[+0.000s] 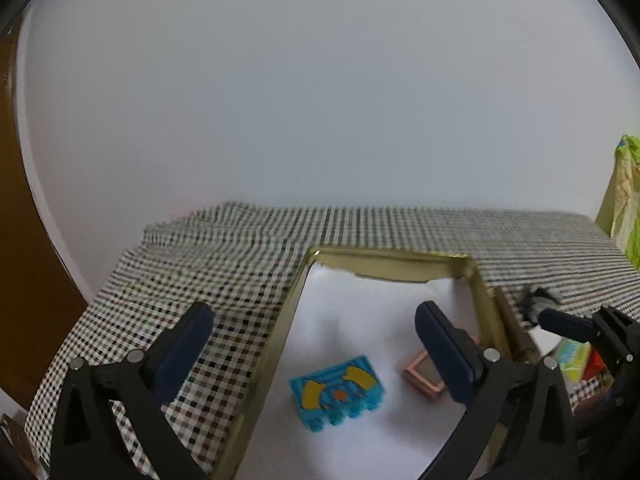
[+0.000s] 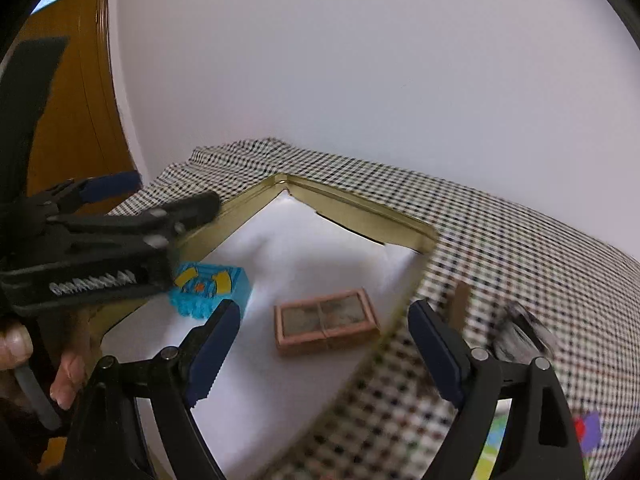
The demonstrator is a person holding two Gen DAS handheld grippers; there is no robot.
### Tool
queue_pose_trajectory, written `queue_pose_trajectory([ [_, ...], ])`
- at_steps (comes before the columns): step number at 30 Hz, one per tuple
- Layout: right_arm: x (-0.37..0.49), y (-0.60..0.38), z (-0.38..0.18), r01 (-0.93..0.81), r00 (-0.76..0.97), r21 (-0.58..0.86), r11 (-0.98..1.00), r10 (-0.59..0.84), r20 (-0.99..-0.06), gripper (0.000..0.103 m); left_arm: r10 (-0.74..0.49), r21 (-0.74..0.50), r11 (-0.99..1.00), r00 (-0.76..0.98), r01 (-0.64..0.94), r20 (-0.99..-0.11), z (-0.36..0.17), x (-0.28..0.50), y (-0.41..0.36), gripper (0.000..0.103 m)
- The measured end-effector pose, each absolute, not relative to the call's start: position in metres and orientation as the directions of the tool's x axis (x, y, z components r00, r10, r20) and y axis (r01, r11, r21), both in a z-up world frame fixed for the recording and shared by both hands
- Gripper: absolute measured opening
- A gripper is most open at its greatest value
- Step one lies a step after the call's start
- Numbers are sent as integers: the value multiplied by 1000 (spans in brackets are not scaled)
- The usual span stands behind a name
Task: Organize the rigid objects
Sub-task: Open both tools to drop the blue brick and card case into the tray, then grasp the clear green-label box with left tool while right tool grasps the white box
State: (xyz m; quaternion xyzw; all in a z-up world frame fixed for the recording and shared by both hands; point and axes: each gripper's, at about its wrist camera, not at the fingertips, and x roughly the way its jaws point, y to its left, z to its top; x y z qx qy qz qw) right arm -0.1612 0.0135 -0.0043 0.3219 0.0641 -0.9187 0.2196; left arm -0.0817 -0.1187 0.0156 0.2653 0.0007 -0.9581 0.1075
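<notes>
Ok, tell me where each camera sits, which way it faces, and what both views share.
Left wrist: rides the left gripper, looking forward and down into the gold-rimmed tray with white lining; its own open fingers show, and the right gripper at the right edge.
Right wrist: rides the right gripper, facing the tray from its right side; its open fingers, the left gripper and a hand show.
Shared: blue toy block, pink-framed box, checked tablecloth.

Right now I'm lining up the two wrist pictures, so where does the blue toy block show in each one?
Left wrist: the blue toy block lies low, centre, on the white liner between the fingers.
Right wrist: the block sits left of centre, partly behind the left gripper.
Shared landmark: the pink framed box, to the block's right in both, inside the gold-rimmed tray.
</notes>
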Motion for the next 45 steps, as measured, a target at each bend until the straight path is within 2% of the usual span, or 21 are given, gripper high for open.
queue_pose_trajectory([
  [6,-105,67,1,368,-797,-71,-927,-276,-538,88,-101,43,-995,-888,92,-448,9,-44,-64,103],
  [10,-78,119,-1,293,-828,-70,-953,-217,-517,88,-20,41,-999,-886,1,-463,-4,-36,-24,103],
  [16,-52,182,-17,218,-823,-44,-975,-160,-546,88,52,59,-994,-869,-93,-491,-19,-29,21,103],
  [22,-51,217,-40,219,-782,-30,-975,-157,-603,88,72,76,-988,-846,-132,-528,-29,-36,46,103],
  [26,-60,217,-50,225,-750,10,-974,-180,-636,88,90,82,-983,-824,-163,-559,-38,-40,62,103],
  [35,-56,213,-53,289,-721,60,-955,-259,-643,88,95,71,-983,-792,-172,-603,-45,-53,65,103],
  [41,-66,203,-61,278,-687,18,-960,-212,-695,88,139,60,-971,-750,-231,-646,-49,-66,73,103],
  [45,-75,210,-64,255,-656,65,-965,-222,-722,88,175,42,-960,-708,-277,-684,-54,-84,78,102],
])
